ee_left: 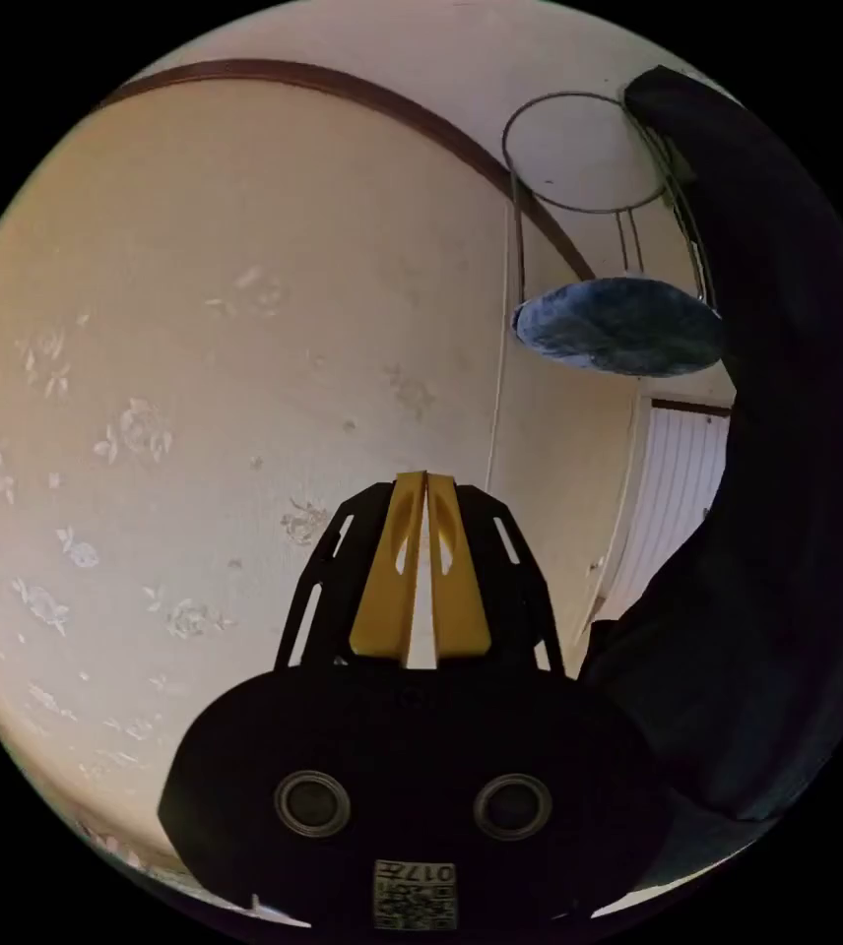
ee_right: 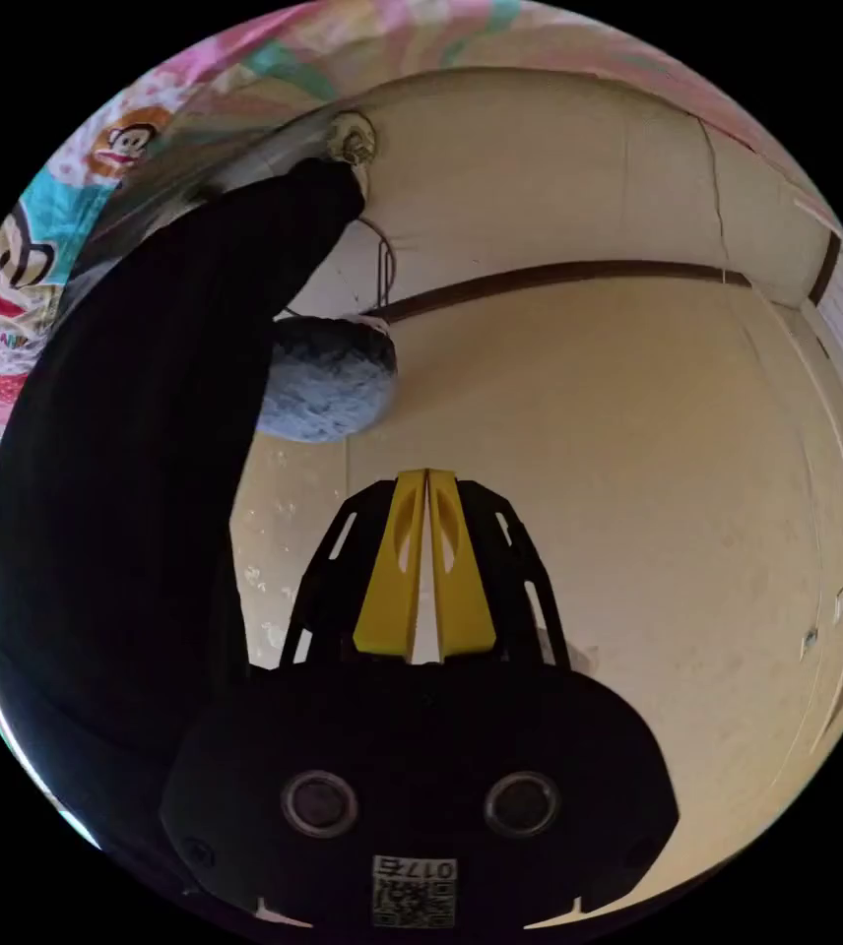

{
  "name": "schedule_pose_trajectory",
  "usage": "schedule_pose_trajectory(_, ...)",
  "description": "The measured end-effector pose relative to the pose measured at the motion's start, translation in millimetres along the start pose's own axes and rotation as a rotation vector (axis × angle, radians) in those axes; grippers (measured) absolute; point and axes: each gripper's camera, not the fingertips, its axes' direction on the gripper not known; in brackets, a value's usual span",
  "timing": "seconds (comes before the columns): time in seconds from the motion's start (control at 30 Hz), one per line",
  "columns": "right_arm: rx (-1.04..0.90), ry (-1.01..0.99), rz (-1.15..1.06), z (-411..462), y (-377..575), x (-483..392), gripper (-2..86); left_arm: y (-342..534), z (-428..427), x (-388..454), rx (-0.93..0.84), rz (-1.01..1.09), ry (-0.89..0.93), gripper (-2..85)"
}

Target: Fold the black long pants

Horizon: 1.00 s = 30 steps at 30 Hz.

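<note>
I read this as the start: both tools are raised toward the wall (ee_left: 195, 345), and nothing is gripped yet.

The wall takes up most of the left gripper view, pale with faint flower prints. In the right gripper view it runs plain across the centre and right.

Next in size are the black long pants (ee_left: 796, 492), which hang as a dark mass down the right edge of the left gripper view. In the right gripper view the same pants (ee_right: 136, 443) fall down the left side from a rail near the top. A cartoon-printed cloth (ee_right: 18, 266) sits at the far left behind them.

A blue fuzzy cushion (ee_left: 618, 325) on a wire frame sits upper right in the left gripper view.

The left gripper (ee_left: 426, 482) has its yellow jaws pressed together on nothing. The right gripper (ee_right: 426, 480) is the same.

To do this well, I would spread both jaws before swinging toward the fabric. I would take the waistband at two spaced points, so the legs hang even.
</note>
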Motion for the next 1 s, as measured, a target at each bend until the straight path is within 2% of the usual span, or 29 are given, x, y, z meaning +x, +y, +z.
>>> schedule_pose_trajectory(0.1, 0.016, 0.044, 0.072, 33.8, 45.6, 11.3, 0.5, 11.8, -27.0, -0.6, 0.179, -0.021, 0.183, -0.6)
schedule_pose_trajectory(0.17, 0.064, 0.082, 0.092, 35.3, 57.6, 0.4, 0.4, 10.7, -56.1, 26.1, 0.230, -0.011, 0.191, -0.6)
schedule_pose_trajectory(0.27, 0.268, 0.031, 0.074, 0.5, 65.8, -27.2, 0.4, 7.2, -123.5, 128.2, 0.296, 0.122, -0.046, -0.6)
schedule_pose_trajectory(0.33, 0.383, 0.017, 0.116, -30.8, 69.7, -37.0, 0.3, 31.8, -172.2, 251.7, 0.423, 0.385, -0.337, -0.6)
schedule_pose_trajectory(0.37, 0.449, 0.024, 0.138, -52.5, 73.6, -43.2, 0.3, 42.5, -179.1, 283.0, 0.454, 0.451, -0.419, -0.6)
schedule_pose_trajectory(0.43, 0.585, 0.058, 0.101, -86.2, 86.0, -55.0, 0.3, 91.8, -187.3, 389.9, 0.572, 0.623, -0.723, -0.6)
schedule_pose_trajectory(0.53, 0.782, 0.171, 0.071, -127.9, 105.0, -58.3, 0.4, 154.2, -177.5, 480.8, 0.748, 0.719, -0.897, -0.5)
schedule_pose_trajectory(0.57, 0.830, 0.197, 0.066, -139.1, 107.5, -51.8, 0.4, 165.5, -173.8, 493.6, 0.783, 0.740, -0.891, -0.6)
schedule_pose_trajectory(0.67, 0.887, 0.163, 0.064, -156.1, 105.8, -17.8, 0.5, 202.6, -145.3, 528.0, 0.908, 0.834, -0.711, -0.6)
schedule_pose_trajectory(0.73, 0.927, 0.072, 0.062, -162.1, 103.0, 13.9, 0.7, 201.5, -110.7, 521.5, 0.975, 0.814, -0.480, -0.6)
schedule_pose_trajectory(0.8, 0.964, -0.112, 0.030, -168.7, 93.3, 62.0, 1.1, 190.0, -75.1, 503.5, 1.037, 0.754, -0.339, -0.6)
schedule_pose_trajectory(0.9, 0.975, -0.269, 0.073, -177.4, 77.5, 124.7, 2.4, 178.2, -33.1, 490.3, 1.102, 0.682, -0.319, -0.5)
schedule_pose_trajectory(1.0, 1.016, -0.377, 0.072, -198.4, 66.6, 181.9, 5.6, 192.7, -16.7, 483.5, 1.254, 0.575, -0.326, -0.6)
